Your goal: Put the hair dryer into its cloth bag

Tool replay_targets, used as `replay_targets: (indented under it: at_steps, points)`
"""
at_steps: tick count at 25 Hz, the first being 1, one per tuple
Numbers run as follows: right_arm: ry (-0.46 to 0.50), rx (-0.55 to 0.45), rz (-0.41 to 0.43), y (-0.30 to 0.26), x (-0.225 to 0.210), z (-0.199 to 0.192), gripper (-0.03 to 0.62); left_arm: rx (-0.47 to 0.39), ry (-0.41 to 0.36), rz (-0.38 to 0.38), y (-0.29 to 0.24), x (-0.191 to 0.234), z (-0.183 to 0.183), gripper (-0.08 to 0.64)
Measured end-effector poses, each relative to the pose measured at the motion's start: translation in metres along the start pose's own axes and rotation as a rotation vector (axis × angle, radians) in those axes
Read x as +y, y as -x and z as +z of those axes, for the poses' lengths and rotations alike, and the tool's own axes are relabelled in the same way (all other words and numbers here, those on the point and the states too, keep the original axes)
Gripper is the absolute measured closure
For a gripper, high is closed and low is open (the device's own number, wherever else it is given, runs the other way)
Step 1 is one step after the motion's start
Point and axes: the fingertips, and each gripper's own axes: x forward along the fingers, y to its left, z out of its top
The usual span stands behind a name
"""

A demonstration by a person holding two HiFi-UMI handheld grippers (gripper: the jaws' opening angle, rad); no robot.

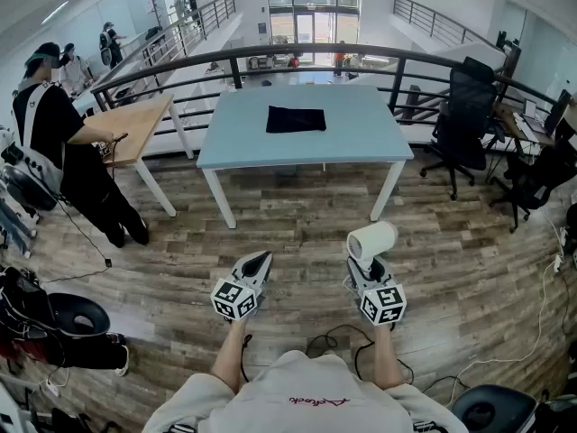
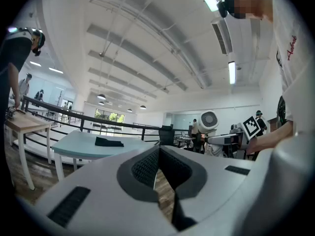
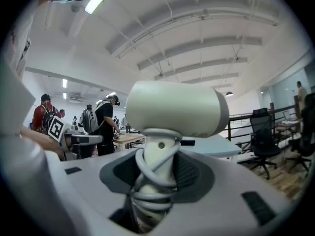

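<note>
A white hair dryer (image 1: 371, 241) stands upright in my right gripper (image 1: 365, 265), its barrel on top. In the right gripper view the jaws are shut on the hair dryer's (image 3: 174, 113) handle, which has its cord wound round it. My left gripper (image 1: 257, 264) is held level beside it over the wooden floor, shut and holding nothing; in the left gripper view its pads (image 2: 156, 165) meet. The dark cloth bag (image 1: 296, 118) lies flat on the light blue table (image 1: 352, 138) well ahead of both grippers, and shows small in the left gripper view as the cloth bag (image 2: 108, 142).
A wooden table (image 1: 135, 123) stands left of the blue one, with a person in black (image 1: 63, 142) beside it. Black office chairs (image 1: 460, 120) and desks are at the right. A black railing (image 1: 315, 54) runs behind the table. Bags and cables lie on the floor (image 1: 297, 224).
</note>
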Motion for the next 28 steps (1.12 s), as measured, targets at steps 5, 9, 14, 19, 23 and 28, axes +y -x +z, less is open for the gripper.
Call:
replay_targets:
  at_steps: [5,9,14,19,23,28]
  points:
    - [-0.001,0.004,-0.004,-0.003,0.003,-0.002,0.403,0.011,0.002,0.001,0.001,0.004,-0.005,0.554]
    - [0.000,0.005,-0.012,-0.009,0.002,0.000,0.403,0.013,0.005,-0.004,-0.001,0.011,-0.005,0.554]
    - [-0.033,-0.014,-0.025,-0.017,0.004,0.002,0.403,0.015,0.004,-0.016,-0.001,0.019,-0.009,0.554]
    - [-0.032,-0.010,-0.041,-0.028,0.014,0.002,0.403,0.014,0.006,-0.031,0.004,0.035,-0.009,0.554]
    - [-0.036,-0.010,-0.056,-0.037,0.028,0.002,0.403,0.017,0.003,-0.041,0.013,0.051,-0.010,0.554]
    - [-0.017,-0.013,-0.060,-0.052,0.051,0.001,0.403,0.014,0.003,-0.049,0.025,0.072,-0.011,0.554]
